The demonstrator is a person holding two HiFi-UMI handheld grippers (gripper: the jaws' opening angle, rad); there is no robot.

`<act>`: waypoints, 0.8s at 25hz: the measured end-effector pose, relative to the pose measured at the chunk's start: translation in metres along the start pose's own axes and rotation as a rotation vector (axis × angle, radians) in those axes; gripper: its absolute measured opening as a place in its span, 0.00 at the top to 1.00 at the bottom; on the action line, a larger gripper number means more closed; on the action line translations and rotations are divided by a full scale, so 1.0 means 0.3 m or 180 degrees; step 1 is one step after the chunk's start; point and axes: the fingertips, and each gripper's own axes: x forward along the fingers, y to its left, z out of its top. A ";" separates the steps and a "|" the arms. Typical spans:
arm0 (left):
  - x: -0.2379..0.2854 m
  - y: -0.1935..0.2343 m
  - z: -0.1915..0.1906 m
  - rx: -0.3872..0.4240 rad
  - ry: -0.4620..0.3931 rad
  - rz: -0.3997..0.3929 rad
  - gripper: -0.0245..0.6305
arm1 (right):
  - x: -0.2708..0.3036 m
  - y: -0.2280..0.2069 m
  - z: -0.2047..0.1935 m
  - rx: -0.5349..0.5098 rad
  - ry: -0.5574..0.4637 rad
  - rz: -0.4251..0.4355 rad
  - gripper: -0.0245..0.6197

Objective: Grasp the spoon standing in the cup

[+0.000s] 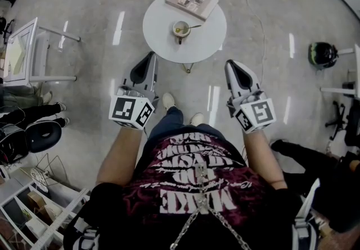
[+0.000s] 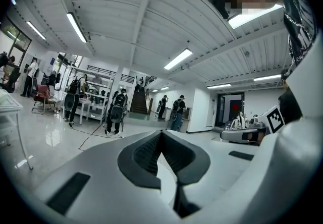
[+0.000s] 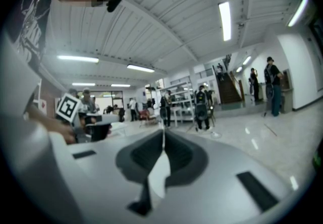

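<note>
Ribbed dark pads [image 2: 146, 152] closed tip to tip, nothing between them, on both left gripper [image 1: 148, 58] and right gripper [image 1: 231, 65]; smooth grey shells, both held short of the table. Spoon [image 1: 191, 27] leans in the small round cup [image 1: 180, 30] mid-top of the round white table [image 1: 160, 21]. Flat book [image 1: 192, 0] at its far edge.

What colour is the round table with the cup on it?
White. The table shows best in the head view.
</note>
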 end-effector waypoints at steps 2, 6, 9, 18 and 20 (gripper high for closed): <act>0.015 0.014 0.009 0.0007 -0.0003 -0.0030 0.93 | 0.019 -0.001 0.007 -0.0011 0.0004 -0.0014 0.91; 0.029 0.054 0.014 0.0002 0.0006 -0.0060 0.93 | 0.057 0.010 0.017 -0.0037 0.0017 -0.0027 0.91; 0.031 0.093 0.014 -0.0027 0.0001 -0.0067 0.93 | 0.090 0.025 0.027 -0.0067 0.0026 -0.0039 0.91; 0.049 0.217 0.030 -0.0090 -0.0064 -0.0125 0.93 | 0.193 0.077 0.056 -0.0165 0.0070 -0.0095 0.91; 0.053 0.244 0.029 -0.0094 -0.0067 -0.0146 0.93 | 0.217 0.088 0.058 -0.0178 0.0079 -0.0114 0.91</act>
